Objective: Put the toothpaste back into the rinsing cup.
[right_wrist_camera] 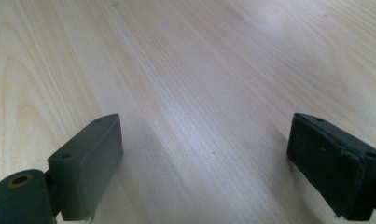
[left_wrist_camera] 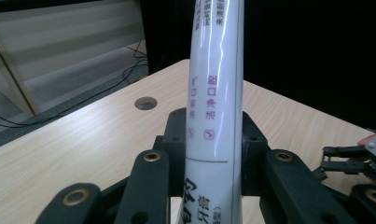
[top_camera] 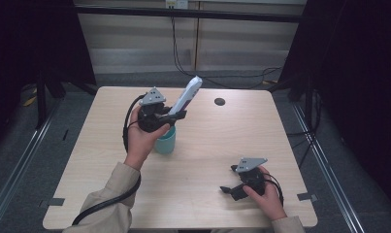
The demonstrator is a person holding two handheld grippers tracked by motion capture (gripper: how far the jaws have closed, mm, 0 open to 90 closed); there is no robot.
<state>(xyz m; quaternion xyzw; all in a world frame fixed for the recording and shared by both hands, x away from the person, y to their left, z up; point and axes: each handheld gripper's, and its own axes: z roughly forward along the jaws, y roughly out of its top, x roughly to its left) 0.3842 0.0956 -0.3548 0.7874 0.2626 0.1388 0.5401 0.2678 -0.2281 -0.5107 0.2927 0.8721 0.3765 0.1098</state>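
- We see the wooden table point(top_camera: 198, 184) spread beneath both grippers, with a small dark round hole point(top_camera: 219, 102) in it beyond the left fingers.
- Our left gripper point(top_camera: 176, 115) is raised above the table, its two black fingers point(left_wrist_camera: 176, 140) clamped on the sides of a white toothpaste tube point(top_camera: 186, 96).
- The tube rises tilted up and away from those fingers, its printed face point(left_wrist_camera: 213, 93) between the pads.
- A teal cup point(top_camera: 166, 141) stands on the table just below the left fingers, apart from the tube.
- Our right gripper point(top_camera: 225, 190) rests low at the table's near right, well apart from the tube; its fingers point(right_wrist_camera: 90, 158) stand wide apart with bare wood between them.
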